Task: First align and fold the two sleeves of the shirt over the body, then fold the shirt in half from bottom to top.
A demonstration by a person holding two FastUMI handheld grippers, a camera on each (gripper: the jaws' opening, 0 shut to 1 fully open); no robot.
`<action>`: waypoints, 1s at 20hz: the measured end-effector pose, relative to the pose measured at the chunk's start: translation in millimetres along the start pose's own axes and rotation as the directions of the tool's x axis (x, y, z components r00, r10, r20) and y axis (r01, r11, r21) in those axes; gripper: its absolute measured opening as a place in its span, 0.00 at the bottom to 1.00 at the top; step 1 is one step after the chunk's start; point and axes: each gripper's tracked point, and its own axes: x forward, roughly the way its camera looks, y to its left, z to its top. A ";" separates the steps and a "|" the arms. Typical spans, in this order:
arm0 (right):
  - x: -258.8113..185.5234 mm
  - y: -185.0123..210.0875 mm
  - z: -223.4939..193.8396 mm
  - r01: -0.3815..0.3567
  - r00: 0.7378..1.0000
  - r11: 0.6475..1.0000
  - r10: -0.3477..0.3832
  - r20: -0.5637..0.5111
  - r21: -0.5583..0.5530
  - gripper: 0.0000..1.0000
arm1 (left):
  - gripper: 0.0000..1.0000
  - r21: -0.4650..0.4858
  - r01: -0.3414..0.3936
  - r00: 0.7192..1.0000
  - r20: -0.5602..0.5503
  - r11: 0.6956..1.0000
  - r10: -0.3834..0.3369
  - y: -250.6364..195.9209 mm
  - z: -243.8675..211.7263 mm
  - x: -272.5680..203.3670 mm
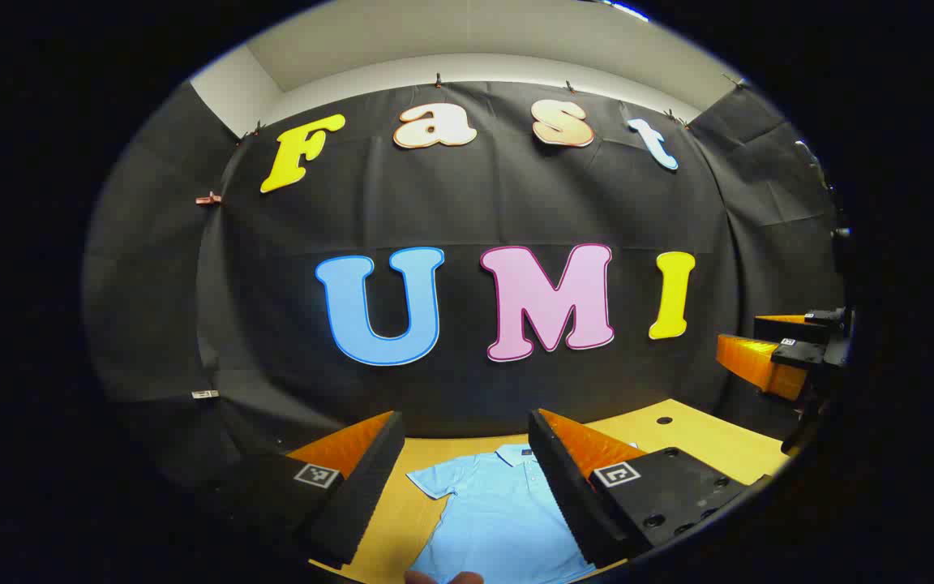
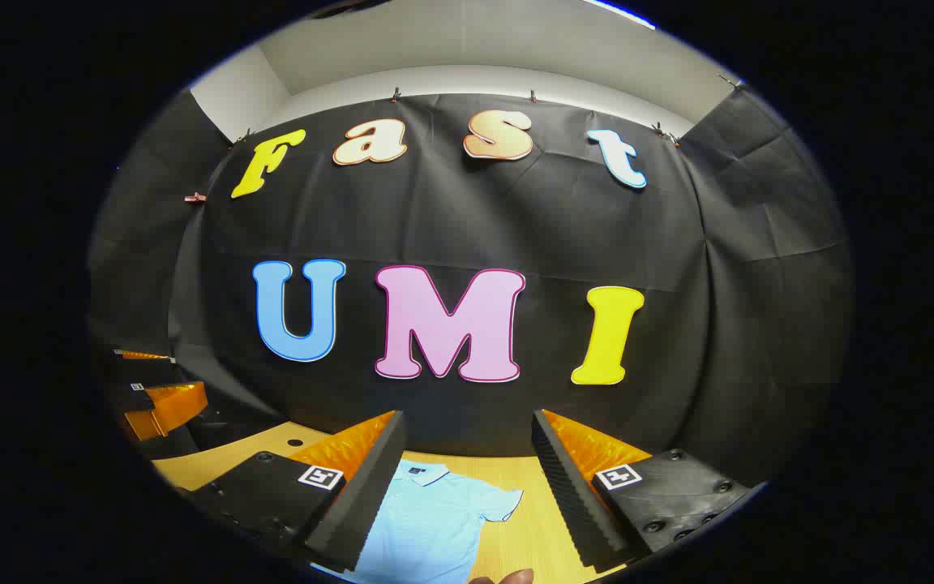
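The shirt (image 1: 493, 507) lies flat on the table (image 1: 706, 442), collar toward the booth's wall, and both short sleeves spread out to the sides; nothing is folded yet, so I judge the step in hand is the approach to the sleeves.

The left gripper (image 1: 467, 487) hangs above the table with its jaws wide apart and nothing between them; in the left gripper view the shirt's body shows through the gap, and one sleeve (image 1: 428, 481) lies just beside the inner edge of one finger. The right gripper (image 2: 467, 495) is also released and holds nothing; in the right gripper view the other sleeve (image 2: 501, 503) lies between its fingers, with the collar (image 2: 426, 472) near the inner edge of one finger.

Each gripper appears also in the other's view, farther off at the side: the right one (image 1: 783, 357) at the right edge, the left one (image 2: 151, 401) at the left edge; both seem well above the cloth.

To do this step well, each gripper should come down on its own sleeve near the outer hem, and pinch only the sleeve layer, not the body under it; then both sleeves should go inward together so that their edges lie even over the chest. The cloth looks thin and soft, so a low, slow carry should keep it from dragging the whole shirt askew.
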 end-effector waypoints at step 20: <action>20.8 22.7 -23.4 0.017 0.998 1.000 -0.016 -0.061 0.004 0.96 | 0.98 0.034 0.056 0.998 -0.017 0.998 -0.056 7.8 -14.3 22.0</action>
